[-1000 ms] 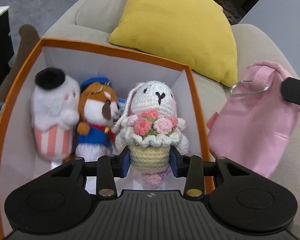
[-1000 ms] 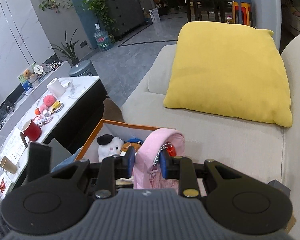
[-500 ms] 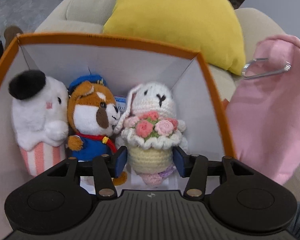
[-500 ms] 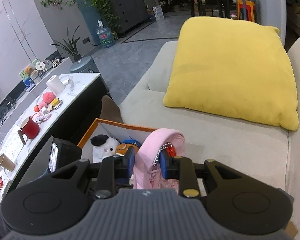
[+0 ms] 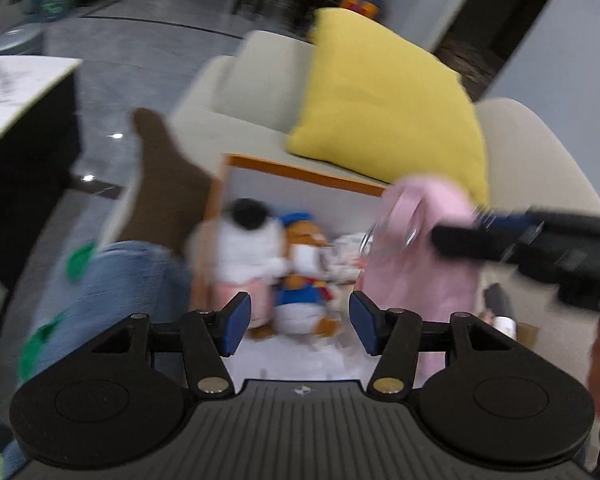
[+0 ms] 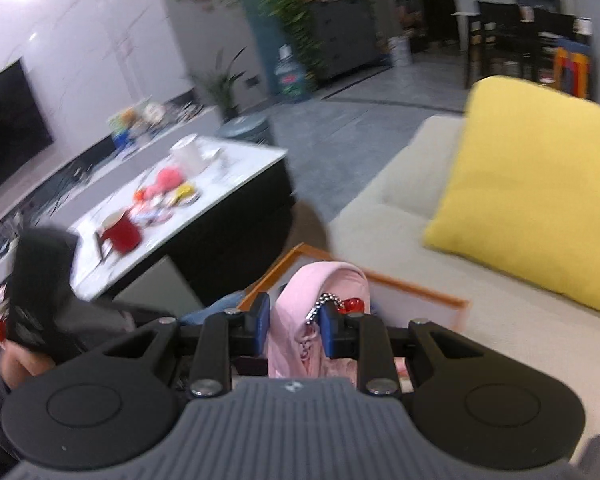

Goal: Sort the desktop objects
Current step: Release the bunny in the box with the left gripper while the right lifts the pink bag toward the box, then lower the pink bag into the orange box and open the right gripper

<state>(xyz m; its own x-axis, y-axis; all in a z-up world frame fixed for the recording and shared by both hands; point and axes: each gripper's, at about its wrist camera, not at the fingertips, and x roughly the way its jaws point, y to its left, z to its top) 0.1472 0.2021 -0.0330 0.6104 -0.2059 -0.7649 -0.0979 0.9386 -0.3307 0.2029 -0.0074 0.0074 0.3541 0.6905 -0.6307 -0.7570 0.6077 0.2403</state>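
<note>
An orange-rimmed white box [image 5: 300,170] sits on the sofa seat, and both views are blurred by motion. Inside it stand a white plush with a black cap [image 5: 246,246], a fox plush in blue [image 5: 302,268] and the crocheted rabbit [image 5: 346,246], half hidden behind pink cloth. My left gripper [image 5: 298,324] hangs above and short of the box, jaws still opening, nothing between them. My right gripper [image 6: 294,326] is shut on a pink pouch [image 6: 320,320] with a bead chain, held over the box's right edge [image 6: 412,286]. That pouch [image 5: 424,256] shows in the left wrist view too.
A yellow cushion [image 5: 388,108] leans on the beige sofa [image 6: 396,216] behind the box. A marble-topped coffee table [image 6: 228,184] to the left carries a red mug [image 6: 120,232], a white cup and small toys. A person's jeans leg [image 5: 100,288] lies left of the box.
My left gripper let go of the crocheted rabbit, opened and pulled up and back from the box. The right gripper carried the pink pouch closer over the box.
</note>
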